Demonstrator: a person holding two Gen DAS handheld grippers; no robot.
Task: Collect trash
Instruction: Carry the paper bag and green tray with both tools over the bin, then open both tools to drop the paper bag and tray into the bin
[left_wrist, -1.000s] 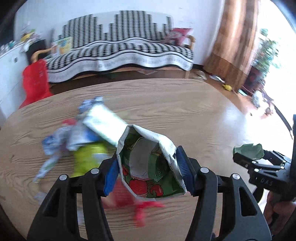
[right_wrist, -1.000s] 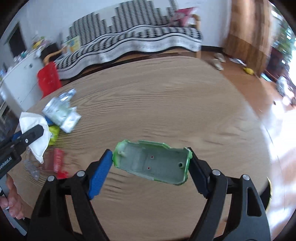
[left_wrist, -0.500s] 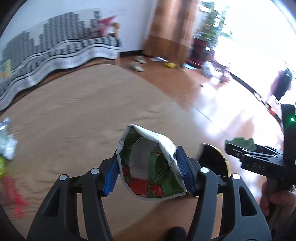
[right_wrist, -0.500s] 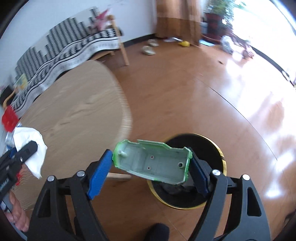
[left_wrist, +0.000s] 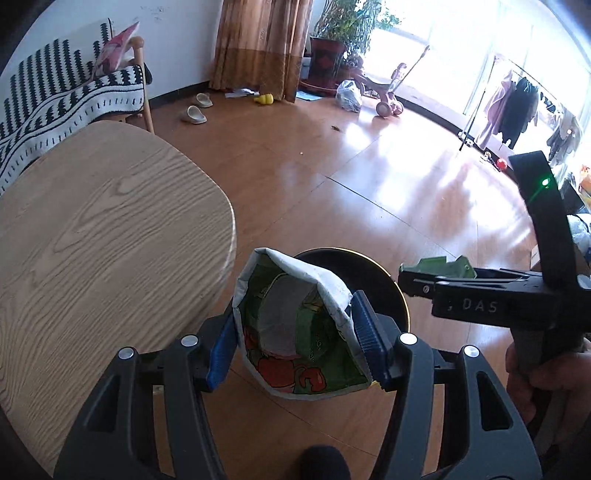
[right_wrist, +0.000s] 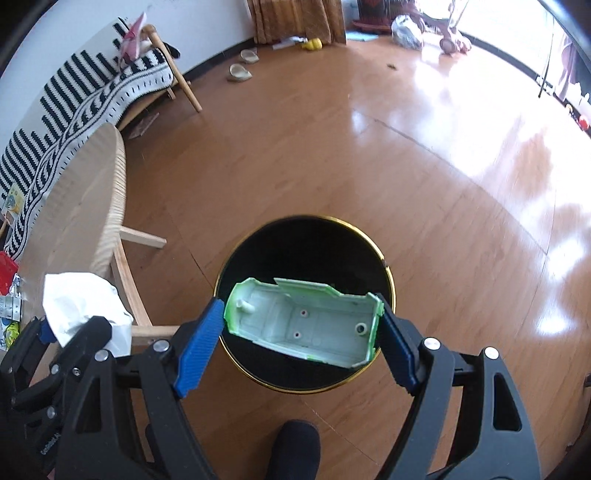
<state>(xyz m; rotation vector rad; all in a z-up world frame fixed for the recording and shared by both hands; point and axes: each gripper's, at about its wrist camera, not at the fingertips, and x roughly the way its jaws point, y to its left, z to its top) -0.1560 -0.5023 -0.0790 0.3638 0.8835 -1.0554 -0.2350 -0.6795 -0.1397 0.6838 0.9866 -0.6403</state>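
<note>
1. My left gripper (left_wrist: 299, 343) is clamped on an opened snack bag (left_wrist: 295, 328), one blue pad pressing each side of it. The bag's mouth gapes upward and shows its white lining; the outside is green with red printed shapes.
2. In the left wrist view the bag hangs in front of a black bin (left_wrist: 373, 280) with a gold rim, which stands on the wooden floor (left_wrist: 332, 184) just beside the table (left_wrist: 103, 240). The bag covers the near left part of the bin's opening from this angle; I cannot tell whether it is directly above it.
3. My right gripper (right_wrist: 301, 328) is closed on a pale green plastic shell (right_wrist: 303, 325), held by its two short ends, with the hollow side facing the camera. Small round holes and a peg show inside it.
4. In the right wrist view the shell sits over the bin's dark opening (right_wrist: 306, 254), covering its lower half from this view.
5. The right gripper also shows at the right edge of the left wrist view, with a bit of green showing at its tip.
6. In the right wrist view the left gripper appears at the lower left, holding the bag's white edge beside the table's edge (right_wrist: 110, 192).
7. Farther back stand a sofa under a black-and-white throw (left_wrist: 66, 99), brown curtains (left_wrist: 258, 44) and a pair of slippers (left_wrist: 197, 109) on the floor.
</note>
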